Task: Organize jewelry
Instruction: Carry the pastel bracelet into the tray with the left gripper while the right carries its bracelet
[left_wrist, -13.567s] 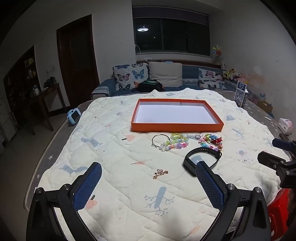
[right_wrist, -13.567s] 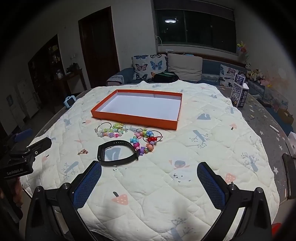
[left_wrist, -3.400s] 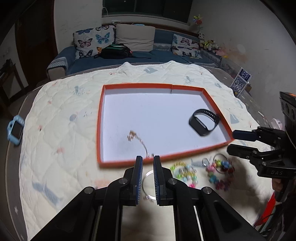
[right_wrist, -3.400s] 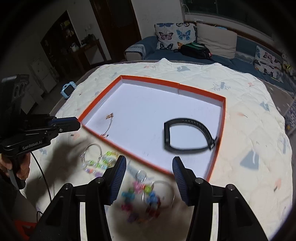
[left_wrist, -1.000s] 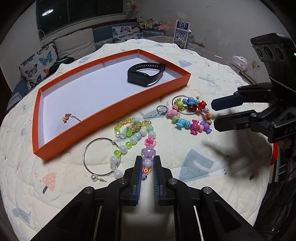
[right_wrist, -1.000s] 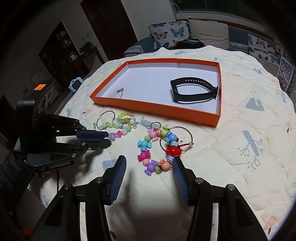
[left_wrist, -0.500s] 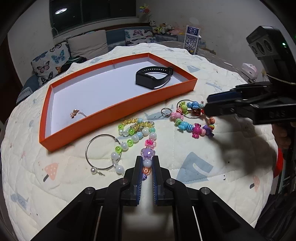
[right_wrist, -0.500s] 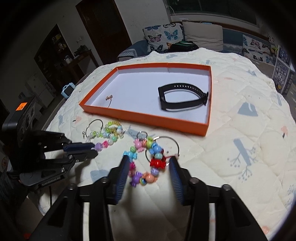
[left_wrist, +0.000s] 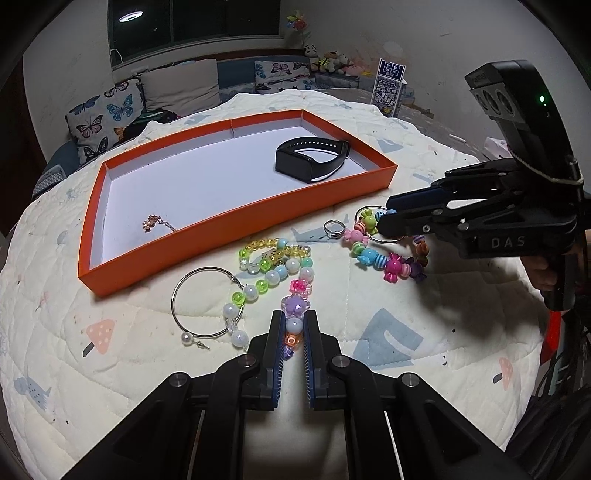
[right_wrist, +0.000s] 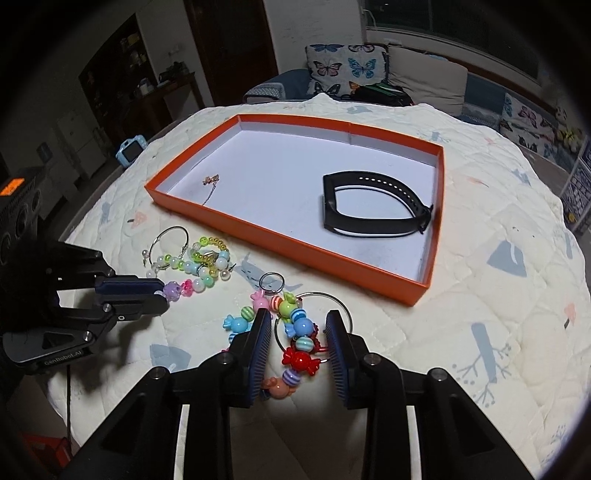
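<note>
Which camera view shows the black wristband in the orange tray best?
The right wrist view: the black wristband lies near, its whole loop open to the camera. The left wrist view shows it farther off and flatter, inside the orange tray.

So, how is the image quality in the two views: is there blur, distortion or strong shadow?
Left wrist view: sharp, fisheye bends the orange tray; the right gripper casts a dark shadow on the quilt. Right wrist view: dark vignette at the corners, beads sharp.

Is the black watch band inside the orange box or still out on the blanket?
Inside. The black watch band lies on the white floor of the orange box, near its right wall, enclosed by the rim on all sides.
</note>
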